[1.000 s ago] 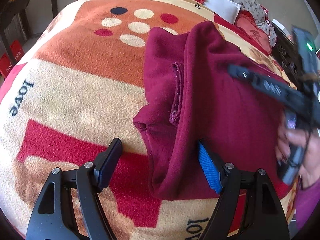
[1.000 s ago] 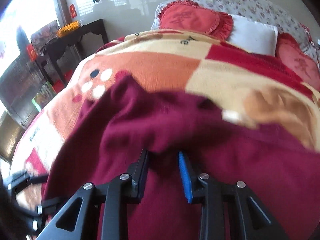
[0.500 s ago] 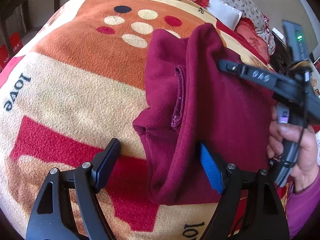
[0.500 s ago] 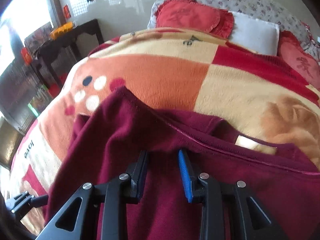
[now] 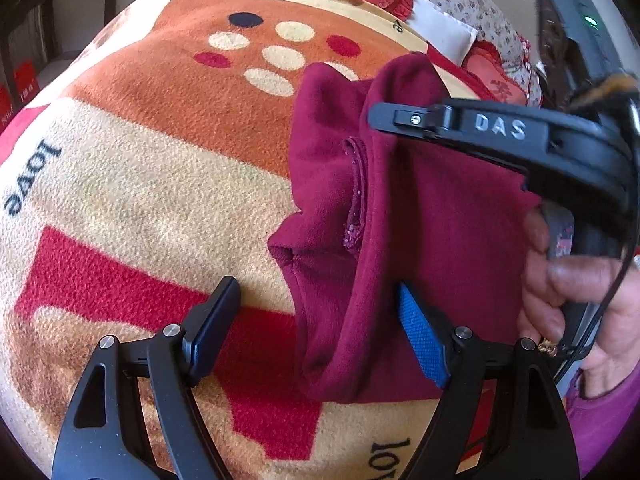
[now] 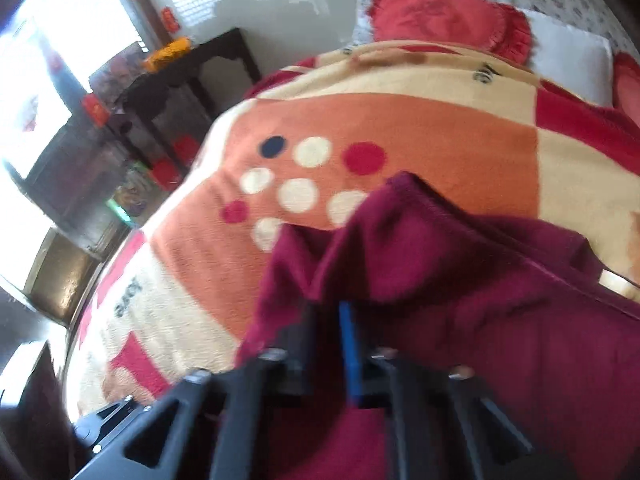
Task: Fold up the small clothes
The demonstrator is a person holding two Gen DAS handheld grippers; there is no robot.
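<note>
Left gripper (image 5: 320, 320) hangs wide apart over the bed, and the near hem of the maroon garment (image 5: 420, 216) lies in the gap between its two fingers without being pinched. Its black finger (image 5: 212, 320) is over the blanket (image 5: 160, 184), and its blue pad (image 5: 420, 340) is over the cloth.

Right gripper (image 6: 326, 336) is narrow, its jaws almost together. The picture is blurred, so I cannot tell if cloth is caught between them. From the left camera this gripper reaches in from the right, its tip at the far folded edge of the garment, with the person's right hand (image 5: 568, 300) on the handle.

The garment lies on the right part of the patterned blanket, near the coloured dots (image 5: 276, 56). Red cushions (image 6: 448, 20) and a white pillow (image 6: 568, 52) lie at the far end, and a dark table (image 6: 192, 68) stands far left.
</note>
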